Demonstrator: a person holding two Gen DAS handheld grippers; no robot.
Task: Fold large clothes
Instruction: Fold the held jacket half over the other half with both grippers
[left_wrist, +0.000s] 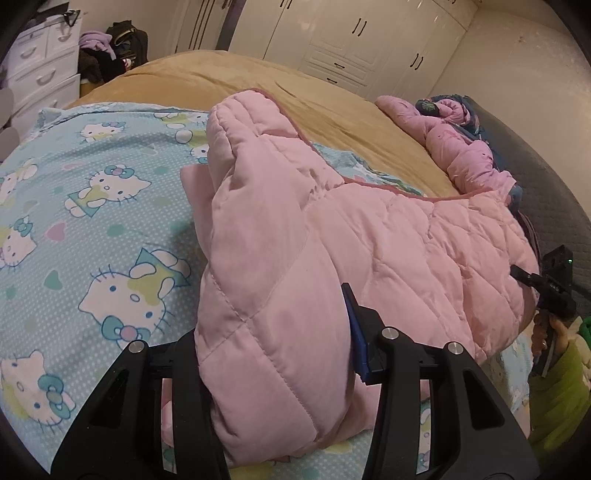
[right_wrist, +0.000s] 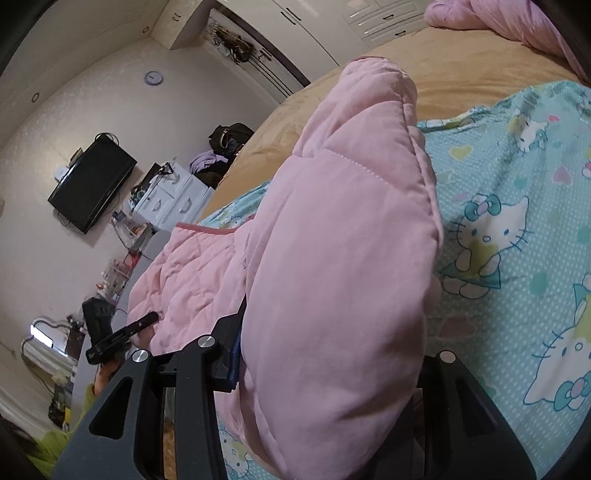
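Pink quilted jacket (left_wrist: 280, 258) fills the near field in both wrist views, bunched on the cartoon-cat sheet (left_wrist: 92, 229) on the bed, tan blanket (left_wrist: 221, 77) behind. Left gripper (left_wrist: 280, 354) is pinching a thick fold of it; right gripper (right_wrist: 325, 369) is clamped on another padded fold, prob a sleeve or hem, can't tell which.

Risks, my read:
- padding is slick + puffy, so a fold could slide out of either pinch if I pull hard
- both grips hold multi-layer bunches, so I may drag extra layers and the fold lands crooked
- the 2 grippers are close, w/ the right one at the jacket's far edge in left view; uneven pull = twist

Hard to see:
- left gripper's left finger and right gripper's right finger are buried under fabric; only one blue pad (left_wrist: 356, 332) shows
- jacket outline, collar and zip not visible
- second pink bundle (left_wrist: 461, 147) near the bed's far edge: can't tell what garment
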